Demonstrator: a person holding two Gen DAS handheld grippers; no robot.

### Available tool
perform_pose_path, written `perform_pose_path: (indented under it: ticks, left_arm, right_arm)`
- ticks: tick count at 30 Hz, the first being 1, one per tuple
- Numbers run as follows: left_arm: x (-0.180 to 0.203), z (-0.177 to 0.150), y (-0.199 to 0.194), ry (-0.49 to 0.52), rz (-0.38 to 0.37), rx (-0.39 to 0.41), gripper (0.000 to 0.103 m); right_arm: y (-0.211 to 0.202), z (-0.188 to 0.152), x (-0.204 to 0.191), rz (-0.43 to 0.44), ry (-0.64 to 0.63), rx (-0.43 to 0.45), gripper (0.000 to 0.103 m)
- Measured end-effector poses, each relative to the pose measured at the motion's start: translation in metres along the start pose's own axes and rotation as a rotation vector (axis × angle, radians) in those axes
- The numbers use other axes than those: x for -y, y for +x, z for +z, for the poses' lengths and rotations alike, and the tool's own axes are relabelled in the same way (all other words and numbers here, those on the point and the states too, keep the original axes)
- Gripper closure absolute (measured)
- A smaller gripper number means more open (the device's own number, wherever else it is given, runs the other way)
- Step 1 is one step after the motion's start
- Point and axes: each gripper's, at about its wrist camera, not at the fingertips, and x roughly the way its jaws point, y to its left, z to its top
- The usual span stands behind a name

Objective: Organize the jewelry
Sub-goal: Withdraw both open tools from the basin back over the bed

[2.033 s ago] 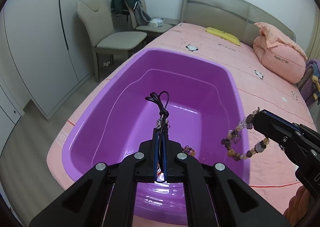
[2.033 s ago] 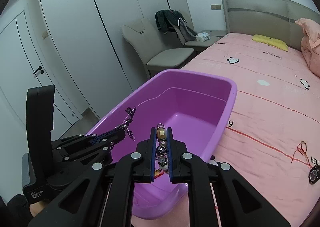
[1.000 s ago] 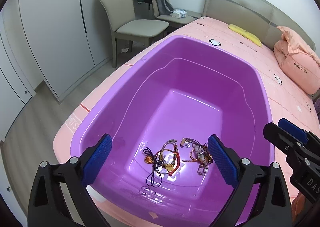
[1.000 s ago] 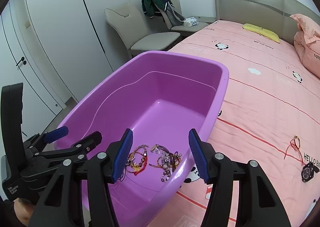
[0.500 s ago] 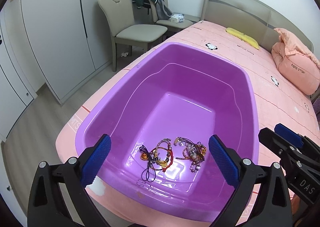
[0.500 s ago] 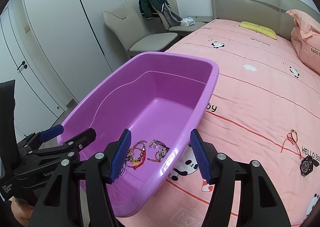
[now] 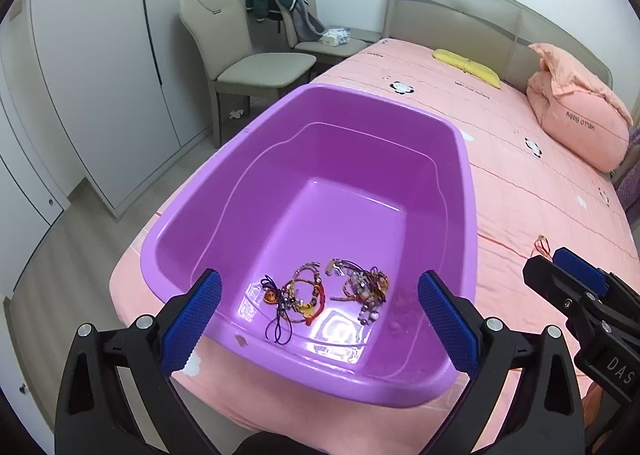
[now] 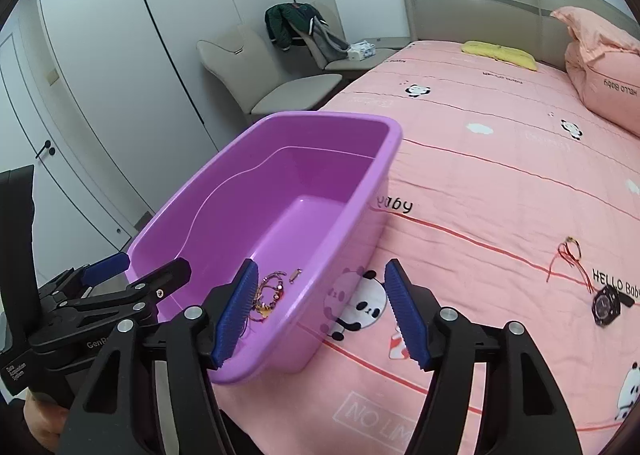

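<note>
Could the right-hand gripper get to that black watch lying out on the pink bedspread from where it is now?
Probably yes. The right gripper is open and holds nothing, and the black watch lies in the open on the bedspread off to its right. Only a red string bracelet lies near it; nothing blocks the way.

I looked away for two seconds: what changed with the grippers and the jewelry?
Both the left gripper and the right gripper opened, dropping a black cord piece and a beaded bracelet onto the jewelry pile in the purple plastic tub, then backed away. The tub stayed on the pink bedspread.
</note>
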Motion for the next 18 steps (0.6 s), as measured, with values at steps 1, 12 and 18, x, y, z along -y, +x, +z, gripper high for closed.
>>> perform_pose_path:
  ticks: [1, 12, 18]
  left_arm:
    - [0.003, -0.002, -0.002, 0.006, -0.003, 0.002, 0.006]
    - [0.068, -0.023, -0.020, 0.062, -0.110, 0.018, 0.006]
    - [0.114, -0.038, -0.015, 0.088, -0.176, -0.002, 0.006]
  right_arm:
    - [-0.003, -0.003, 0.004, -0.003, 0.005, 0.000, 0.040]
    - [-0.043, -0.041, 0.077, -0.090, 0.114, 0.034, 0.040]
    - [-0.063, -0.068, 0.126, -0.153, 0.189, 0.038, 0.040]
